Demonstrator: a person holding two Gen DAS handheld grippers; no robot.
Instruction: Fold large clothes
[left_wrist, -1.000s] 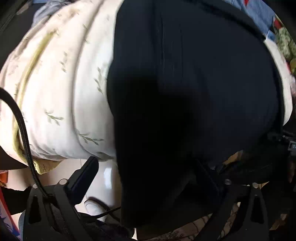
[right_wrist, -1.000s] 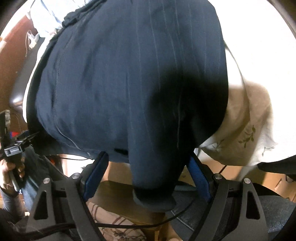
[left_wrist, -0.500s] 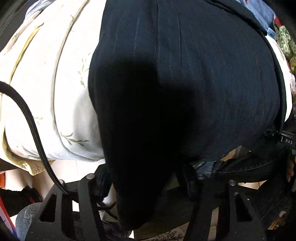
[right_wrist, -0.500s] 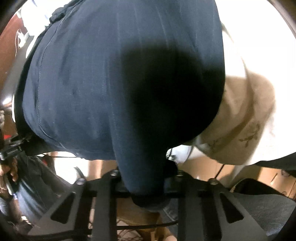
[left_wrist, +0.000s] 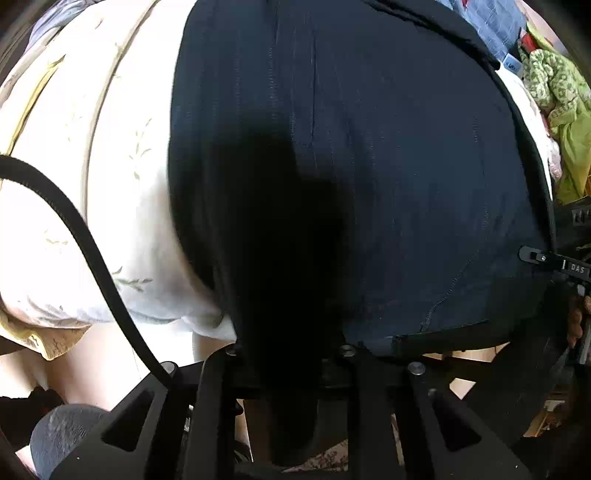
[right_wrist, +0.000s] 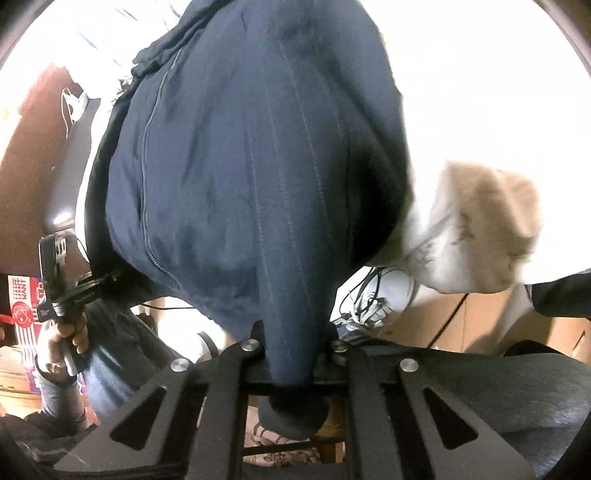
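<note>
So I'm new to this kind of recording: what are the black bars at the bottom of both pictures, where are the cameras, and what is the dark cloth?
There is no robot here. A person holds a hand-operated two-finger gripper in each hand, and each gripper carries a wide-angle camera looking forward along its fingers. The black bars at the bottom are those fingers.

One picture comes from the left gripper, the other from the right gripper. At the left edge of the right view you can see the person's hand gripping the other tool's handle.

The dark cloth is a navy pinstriped garment lying on a bed with a pale leaf-print bedcover. Each gripper has a hanging end of it between its fingers: the right is clamped on it, and the left's jaws are closing on it. More clothes are piled further back.
</note>
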